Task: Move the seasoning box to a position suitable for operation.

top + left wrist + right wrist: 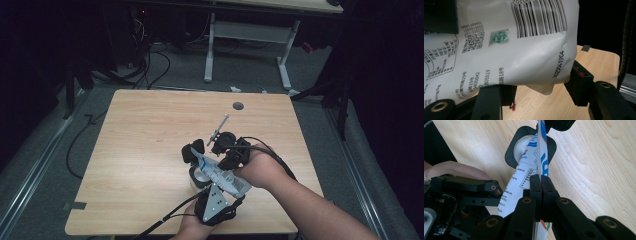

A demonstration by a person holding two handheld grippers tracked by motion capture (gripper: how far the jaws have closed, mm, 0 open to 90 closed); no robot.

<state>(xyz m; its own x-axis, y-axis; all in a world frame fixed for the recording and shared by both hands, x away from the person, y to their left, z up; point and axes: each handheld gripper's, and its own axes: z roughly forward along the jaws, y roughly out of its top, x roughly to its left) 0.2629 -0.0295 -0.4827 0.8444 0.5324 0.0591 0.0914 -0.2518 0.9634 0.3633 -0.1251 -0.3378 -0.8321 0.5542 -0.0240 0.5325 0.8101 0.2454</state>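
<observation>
A white pouch with blue print and a barcode hangs over the table between both grippers. My right gripper is shut on the pouch's thin flat edge, its jaws pressed together on it. It reaches in from the right. My left gripper has the pouch's bulging lower body between its wide-set jaws, and both pads lie against it. In the high view the left gripper comes up from the table's near edge. Under the pouch sits a black holder with a round white inside.
The wooden table has a round cable hole near its far edge. A thin metal rod sticks out beyond the right gripper. A strip of tape lies at the near left corner. Cables trail on the floor, and another desk stands behind.
</observation>
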